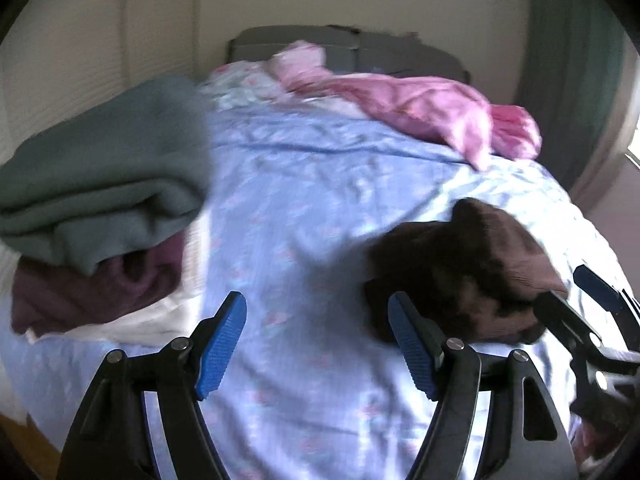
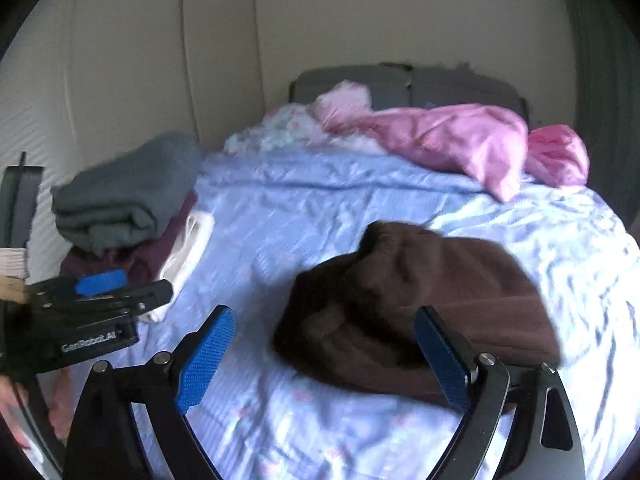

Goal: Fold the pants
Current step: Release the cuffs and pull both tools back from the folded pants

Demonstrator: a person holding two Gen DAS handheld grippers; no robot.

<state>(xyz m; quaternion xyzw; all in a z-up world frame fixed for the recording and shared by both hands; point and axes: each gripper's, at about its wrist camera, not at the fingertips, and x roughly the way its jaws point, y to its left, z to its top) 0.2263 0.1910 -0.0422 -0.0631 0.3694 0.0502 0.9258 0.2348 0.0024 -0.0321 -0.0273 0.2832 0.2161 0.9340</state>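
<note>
Dark brown pants [image 2: 416, 300] lie crumpled in a heap on the light blue floral bedspread [image 2: 304, 216]. In the left wrist view the pants [image 1: 460, 276] lie just beyond my right-hand finger. My left gripper [image 1: 320, 344] is open and empty above the bedspread, left of the pants. My right gripper [image 2: 332, 360] is open and empty, its jaws standing either side of the near edge of the pants. The right gripper [image 1: 580, 292] shows at the right edge of the left wrist view, and the left gripper [image 2: 120, 288] at the left of the right wrist view.
A stack of folded clothes sits at the left of the bed: a grey-green piece [image 1: 108, 180] on a maroon one [image 1: 88, 292] and a white one [image 2: 188, 252]. A pink cover [image 2: 452, 140] lies bunched by the grey headboard [image 2: 360, 84]. A cream wall [image 2: 120, 80] runs along the left.
</note>
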